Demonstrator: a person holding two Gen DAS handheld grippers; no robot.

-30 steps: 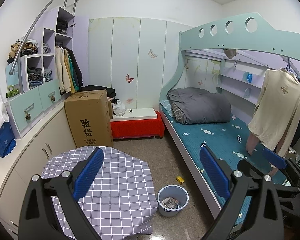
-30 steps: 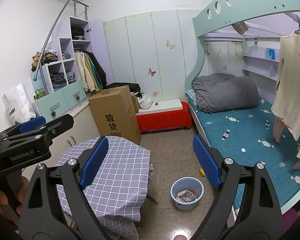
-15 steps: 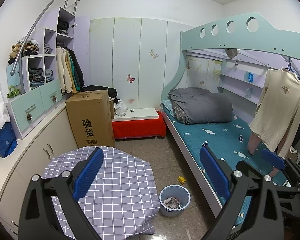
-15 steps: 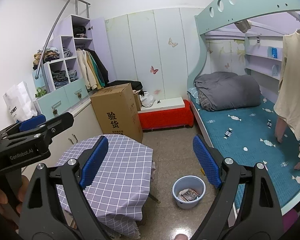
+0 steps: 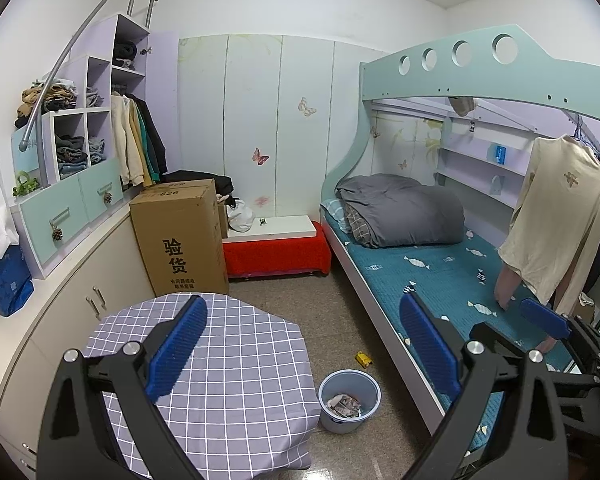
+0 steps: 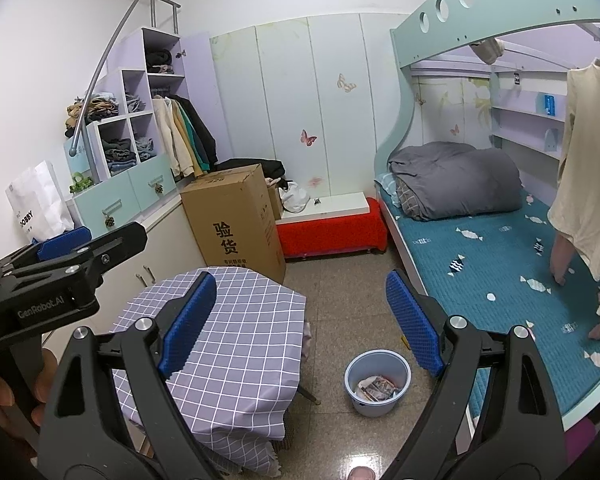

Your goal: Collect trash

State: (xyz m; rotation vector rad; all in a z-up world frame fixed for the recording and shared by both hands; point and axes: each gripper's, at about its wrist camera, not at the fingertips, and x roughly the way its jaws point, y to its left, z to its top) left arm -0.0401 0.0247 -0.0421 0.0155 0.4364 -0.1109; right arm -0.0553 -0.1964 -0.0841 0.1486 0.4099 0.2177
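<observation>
Trash bin [image 5: 349,400] holds crumpled paper [image 5: 344,405] | box [image 5: 180,236] reads 验货 | my jaws both wide, empty

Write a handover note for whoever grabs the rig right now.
Left gripper: open, empty, held above the checked table.
Right gripper: open, empty, beside it.
Blue bin stands on the floor between table and bed, crumpled paper already inside.
Left to do: a small yellow scrap lies on the floor just beyond the bin, by the bed edge; pick it up and drop it in. No other trash visible from here.
</observation>
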